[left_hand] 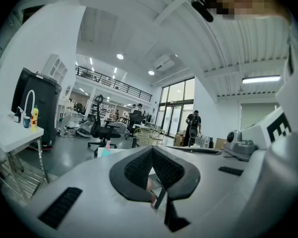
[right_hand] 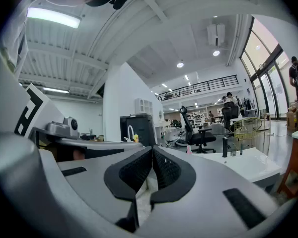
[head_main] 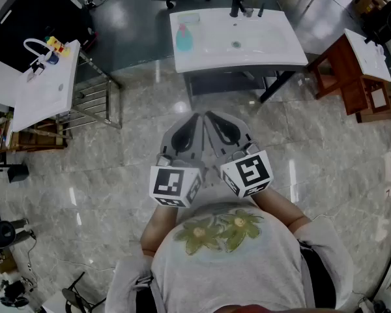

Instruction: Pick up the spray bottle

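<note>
both claws held out in front of the chest, side by side and pointing forward, roughly level. left claw [head_main: 195, 117] has its jaws together, pads meeting at the tip, nothing between them. right claw [head_main: 210, 115] has its jaws closed too, pads pressed flat on each other, empty. the two claw bodies sit just beside each other, tips angled slightly inward toward one another. left marker cube [head_main: 175, 185] and right marker cube [head_main: 247, 173] sit nearest the body. left forearm [head_main: 158, 230] and right forearm [head_main: 281, 205] are bent in at the elbows, bare below grey sleeves.
</note>
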Demonstrator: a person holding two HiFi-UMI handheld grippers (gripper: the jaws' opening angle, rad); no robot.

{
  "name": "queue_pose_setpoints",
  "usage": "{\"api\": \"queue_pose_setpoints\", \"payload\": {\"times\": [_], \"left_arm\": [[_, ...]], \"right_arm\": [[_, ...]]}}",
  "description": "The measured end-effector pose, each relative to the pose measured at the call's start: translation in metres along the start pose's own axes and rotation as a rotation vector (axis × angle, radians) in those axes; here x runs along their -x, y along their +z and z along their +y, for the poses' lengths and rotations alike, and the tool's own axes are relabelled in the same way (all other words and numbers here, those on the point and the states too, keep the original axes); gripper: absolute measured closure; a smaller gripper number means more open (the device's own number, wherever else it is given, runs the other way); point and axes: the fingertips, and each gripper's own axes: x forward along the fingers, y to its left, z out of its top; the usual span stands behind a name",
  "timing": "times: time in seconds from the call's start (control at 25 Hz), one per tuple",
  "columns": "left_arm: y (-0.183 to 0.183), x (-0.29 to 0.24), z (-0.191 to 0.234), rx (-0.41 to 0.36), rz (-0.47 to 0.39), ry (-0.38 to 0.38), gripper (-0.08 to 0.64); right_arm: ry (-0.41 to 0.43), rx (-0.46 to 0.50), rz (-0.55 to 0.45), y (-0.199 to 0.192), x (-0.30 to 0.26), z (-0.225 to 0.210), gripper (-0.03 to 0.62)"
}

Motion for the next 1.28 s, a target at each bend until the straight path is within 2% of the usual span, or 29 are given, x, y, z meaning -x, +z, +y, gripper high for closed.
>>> {"api": "queue_pose_setpoints", "payload": {"times": [0.36, 0.56, 0.76, 1.08, 1.28], "left_arm": [[-0.002, 0.02, 0.022, 0.037, -0.004, 0.021, 0.554], [0.004, 0.033, 0.051, 0.043, -0.022, 0.055, 0.554], [0.001, 0.049, 0.08, 0.035, -0.014, 0.072, 0.554], [0.0, 0.053, 0.103, 0.074, -0.036, 0.039, 0.554], [-0.009, 0.039, 0.109, 0.078, 0.002, 0.019, 0.554]], "right_arm": [[-0.005, 0.014, 0.006, -0.002, -0.015, 0.024, 0.568], [-0.017, 0.068, -0.015, 0.001, -0.036, 0.049, 0.568], [-0.027, 0.124, 0.005, -0.005, -0.055, 0.076, 0.568], [-0.055, 0.164, 0.022, -0.011, -0.075, 0.088, 0.568], [-0.081, 0.143, 0.056, -0.021, -0.084, 0.078, 0.568]]}}
